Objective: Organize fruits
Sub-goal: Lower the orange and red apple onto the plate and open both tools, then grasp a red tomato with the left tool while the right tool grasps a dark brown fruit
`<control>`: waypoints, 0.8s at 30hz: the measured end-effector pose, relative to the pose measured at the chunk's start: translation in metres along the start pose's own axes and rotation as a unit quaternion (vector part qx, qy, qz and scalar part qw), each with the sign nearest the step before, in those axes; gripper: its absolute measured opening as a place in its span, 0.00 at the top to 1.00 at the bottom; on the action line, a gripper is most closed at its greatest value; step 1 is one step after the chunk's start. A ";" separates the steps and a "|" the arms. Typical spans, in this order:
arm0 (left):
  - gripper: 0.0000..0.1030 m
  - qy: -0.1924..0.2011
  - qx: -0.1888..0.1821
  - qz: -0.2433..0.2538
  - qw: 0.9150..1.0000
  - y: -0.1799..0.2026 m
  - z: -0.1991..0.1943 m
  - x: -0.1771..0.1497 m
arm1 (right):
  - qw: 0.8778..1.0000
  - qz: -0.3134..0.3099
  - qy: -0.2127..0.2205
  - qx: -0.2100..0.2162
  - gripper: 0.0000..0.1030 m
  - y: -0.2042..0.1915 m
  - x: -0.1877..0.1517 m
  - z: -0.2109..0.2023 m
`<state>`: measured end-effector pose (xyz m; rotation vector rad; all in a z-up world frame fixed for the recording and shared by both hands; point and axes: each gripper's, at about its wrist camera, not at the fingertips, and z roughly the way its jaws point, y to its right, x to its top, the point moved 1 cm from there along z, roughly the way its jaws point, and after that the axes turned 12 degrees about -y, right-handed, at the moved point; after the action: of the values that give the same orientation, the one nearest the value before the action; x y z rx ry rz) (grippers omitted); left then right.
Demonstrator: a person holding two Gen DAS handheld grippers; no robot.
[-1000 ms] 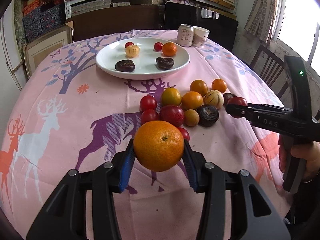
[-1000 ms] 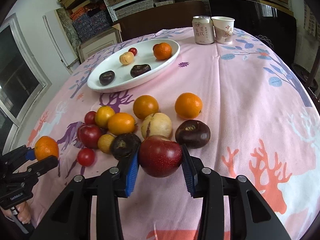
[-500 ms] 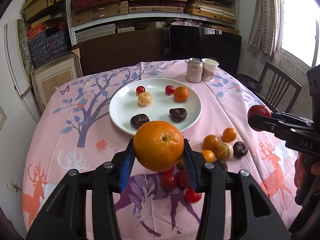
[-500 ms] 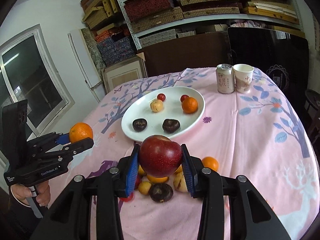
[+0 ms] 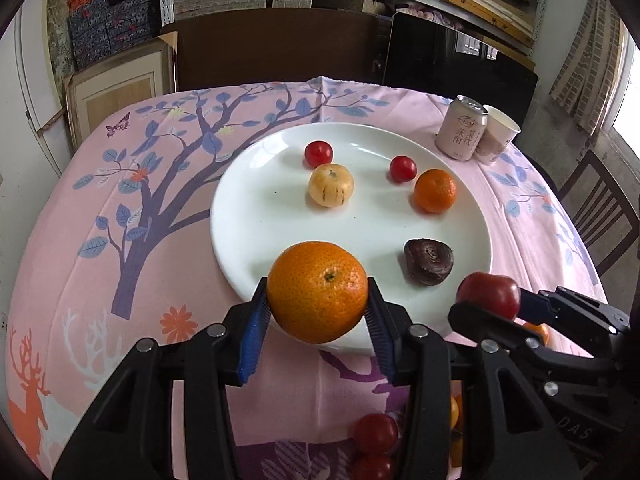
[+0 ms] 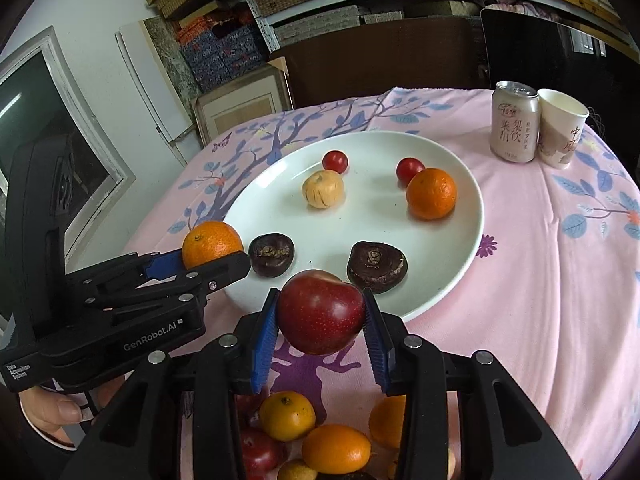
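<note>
My left gripper (image 5: 317, 312) is shut on an orange mandarin (image 5: 317, 290), held above the near rim of the white plate (image 5: 256, 240). My right gripper (image 6: 320, 322) is shut on a dark red plum (image 6: 320, 312), held over the plate's (image 6: 460, 240) near edge. In the right wrist view the left gripper (image 6: 212, 256) with its mandarin (image 6: 212, 243) hovers at the plate's left rim. The plate carries two cherry tomatoes (image 5: 319, 153), a pale striped fruit (image 5: 331, 185), an orange (image 5: 435, 191) and dark brown fruits (image 5: 428, 261).
A loose pile of oranges and red fruits (image 6: 304, 436) lies on the pink tablecloth (image 6: 560, 280) below the grippers. A drink can (image 6: 514, 126) and a paper cup (image 6: 560, 134) stand behind the plate at the right. A chair (image 5: 600, 208) stands at the table's right edge.
Both grippers have carried their fruits from above the loose pile forward to the plate's near edge. The plate now looms large in both views. Neither grip has changed.
</note>
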<state>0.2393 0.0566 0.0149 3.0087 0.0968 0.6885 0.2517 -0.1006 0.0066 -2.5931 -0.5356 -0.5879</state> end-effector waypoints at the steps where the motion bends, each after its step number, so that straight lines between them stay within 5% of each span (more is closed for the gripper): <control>1: 0.57 -0.001 -0.001 -0.001 1.000 0.000 0.003 0.002 | 1.000 0.003 -0.004 0.000 0.61 0.001 0.002 0.005; 6: 0.52 -0.008 -0.011 -0.020 1.000 -0.003 0.014 0.006 | 0.998 0.044 -0.022 0.029 0.51 0.013 0.006 0.018; 10: 0.22 0.023 0.014 -0.016 1.000 -0.001 0.002 0.000 | 0.998 0.046 -0.009 0.031 0.48 0.015 -0.001 0.006; 17: 0.10 0.029 0.009 -0.021 0.999 -0.006 -0.022 -0.020 | 0.998 0.053 0.011 0.029 0.40 0.025 -0.028 -0.030; 24: 0.09 0.020 0.008 0.001 1.000 0.003 -0.034 -0.061 | 0.998 0.056 0.043 0.000 0.35 0.035 -0.071 -0.071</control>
<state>0.1701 0.0503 0.0196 3.0115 0.1011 0.7508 0.1860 -0.1833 0.0196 -2.5645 -0.3601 -0.6575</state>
